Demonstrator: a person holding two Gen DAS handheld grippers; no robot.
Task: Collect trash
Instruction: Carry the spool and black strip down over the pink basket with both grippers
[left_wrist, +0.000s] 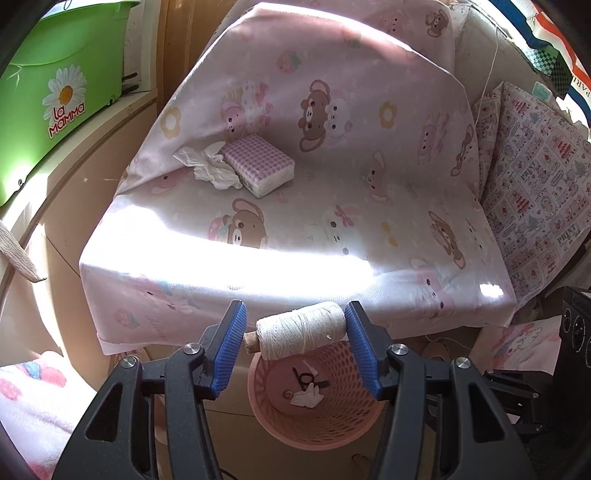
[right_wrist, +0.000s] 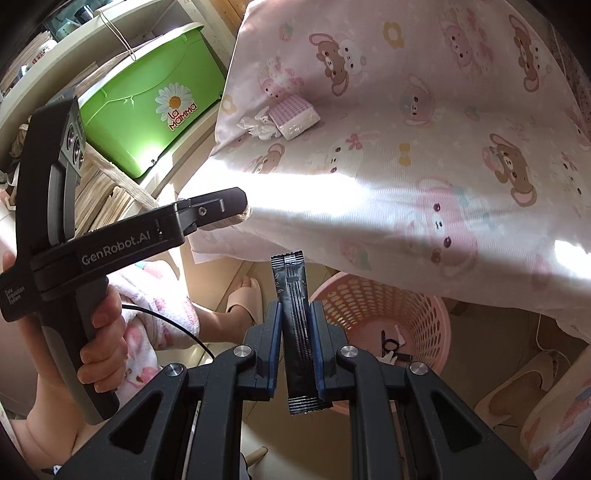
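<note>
My left gripper (left_wrist: 295, 325) is shut on a spool of white string (left_wrist: 306, 334), gripped end to end between the blue pads, just over a pink mesh basket (left_wrist: 266, 417) on the floor. The basket holds a scrap of white paper and a small black item. My right gripper (right_wrist: 295, 314) is shut on a black stick sachet (right_wrist: 293, 332), which stands upright left of the basket (right_wrist: 428, 306). The right wrist view shows the left gripper (right_wrist: 232, 206) from the side, held by a hand (right_wrist: 103, 332). On the pink bear-print cover lie a crumpled white tissue (left_wrist: 212, 168) (right_wrist: 260, 125) and a checked tissue pack (left_wrist: 260, 164) (right_wrist: 295, 118).
The covered surface (left_wrist: 332, 240) overhangs the basket, with bright sun along its front edge. A green bin (left_wrist: 55, 92) (right_wrist: 155, 107) sits on a shelf at left. A patterned cushion (left_wrist: 535, 166) leans at right. A foot in a slipper (right_wrist: 245, 295) stands beside the basket.
</note>
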